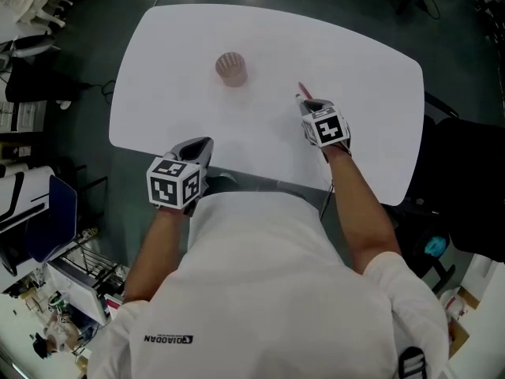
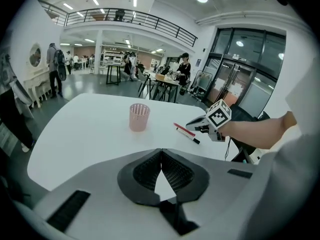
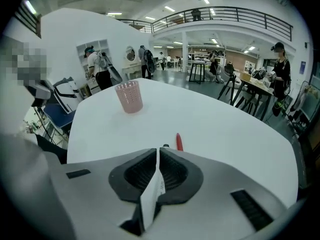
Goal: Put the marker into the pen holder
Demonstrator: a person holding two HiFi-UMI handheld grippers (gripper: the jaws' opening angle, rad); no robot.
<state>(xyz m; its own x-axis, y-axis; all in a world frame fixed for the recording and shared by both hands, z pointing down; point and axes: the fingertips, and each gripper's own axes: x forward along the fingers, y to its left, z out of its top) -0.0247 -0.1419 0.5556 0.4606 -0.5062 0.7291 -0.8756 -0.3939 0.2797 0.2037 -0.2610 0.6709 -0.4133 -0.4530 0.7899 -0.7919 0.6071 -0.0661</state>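
Note:
A pink mesh pen holder stands upright on the white table; it also shows in both gripper views. A red marker and a white marker with a black cap lie side by side to its right. My right gripper hovers right over them, its jaws only a slit apart; the white marker shows through the gap below, not pinched. My left gripper is shut and empty near the table's front edge.
The table's near edge runs just under both hands. A blue chair and clutter stand on the floor at the left, a dark chair at the right. People and tables fill the hall beyond.

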